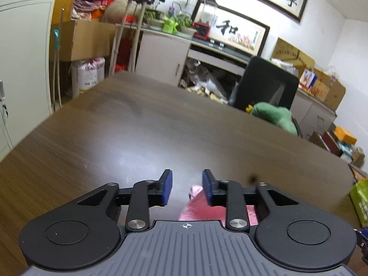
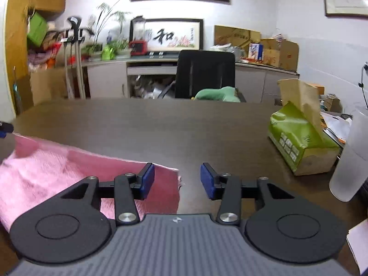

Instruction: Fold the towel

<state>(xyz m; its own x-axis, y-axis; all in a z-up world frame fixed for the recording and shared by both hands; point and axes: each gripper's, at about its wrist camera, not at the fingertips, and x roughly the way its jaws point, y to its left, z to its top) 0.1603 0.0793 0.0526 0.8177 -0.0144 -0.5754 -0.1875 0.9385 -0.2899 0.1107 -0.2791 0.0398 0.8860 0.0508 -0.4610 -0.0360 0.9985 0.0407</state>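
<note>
A pink towel (image 2: 46, 174) lies on the dark wooden table (image 2: 184, 126), spread to the left in the right wrist view. Its right edge hangs between my right gripper's fingers. My right gripper (image 2: 177, 180) is open, its left pad over the towel and its right pad over bare table. In the left wrist view only a corner of the towel (image 1: 195, 207) shows, under the right finger. My left gripper (image 1: 187, 187) is open and empty above that corner. The tip of the left gripper (image 2: 4, 128) shows at the far left of the right wrist view.
A green tissue pack (image 2: 299, 138) with brown paper sticking out sits on the table's right side. A frosted white bottle (image 2: 349, 158) stands at the right edge. A black chair (image 2: 204, 73) with a green cushion stands behind the far edge.
</note>
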